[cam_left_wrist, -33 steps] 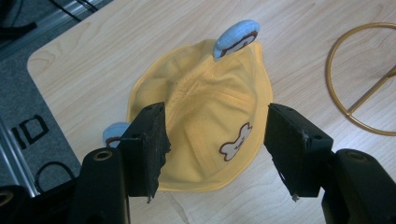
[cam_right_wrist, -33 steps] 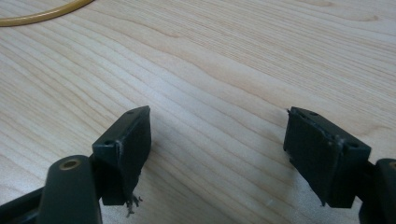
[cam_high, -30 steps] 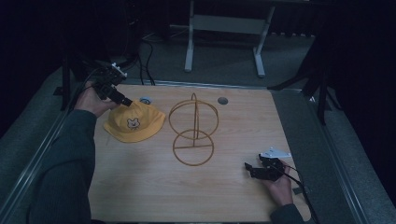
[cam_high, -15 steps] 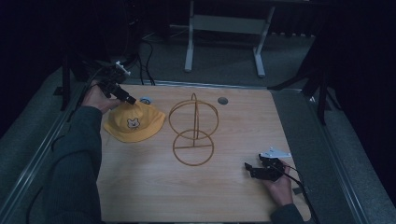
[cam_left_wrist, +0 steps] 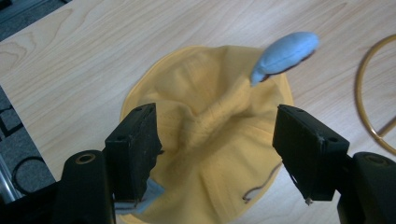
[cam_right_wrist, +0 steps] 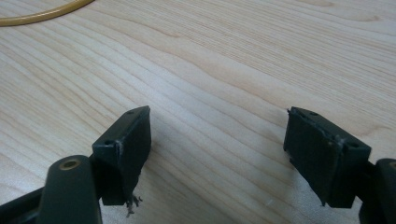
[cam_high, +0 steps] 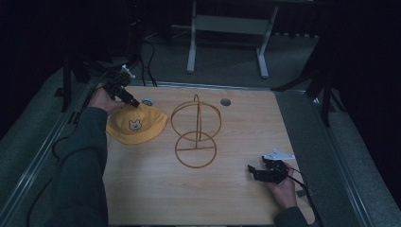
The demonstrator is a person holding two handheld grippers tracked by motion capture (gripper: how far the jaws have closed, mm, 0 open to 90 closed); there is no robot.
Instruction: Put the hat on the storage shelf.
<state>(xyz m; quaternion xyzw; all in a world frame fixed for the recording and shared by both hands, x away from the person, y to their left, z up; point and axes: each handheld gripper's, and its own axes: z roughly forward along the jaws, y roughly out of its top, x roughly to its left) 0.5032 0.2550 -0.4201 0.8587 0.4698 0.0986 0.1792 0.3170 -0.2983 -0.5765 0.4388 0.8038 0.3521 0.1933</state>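
A yellow bucket hat [cam_high: 135, 125] with a small animal face on its front lies at the table's far left. One blue ear [cam_high: 147, 100] sticks out at its far edge. My left gripper [cam_high: 134, 101] hovers open over the hat's far rim. In the left gripper view the creased yellow crown [cam_left_wrist: 205, 93] lies below the wide-apart jaws of this gripper [cam_left_wrist: 217, 140], with the blue ear [cam_left_wrist: 285, 49] beyond. A gold wire stand [cam_high: 195, 130] with two rings stands mid-table. My right gripper [cam_high: 255, 171] rests open near the front right, over bare wood [cam_right_wrist: 217, 149].
A round grommet [cam_high: 225, 101] is set in the tabletop [cam_high: 156, 189] behind the stand. The stand's base ring [cam_right_wrist: 42, 16] curves past the top left of the right gripper view. Dark floor, cables and a metal frame lie beyond the far edge.
The left hand and gripper have shifted slightly over the hat's far rim. The hat, the stand and the right gripper have stayed put.
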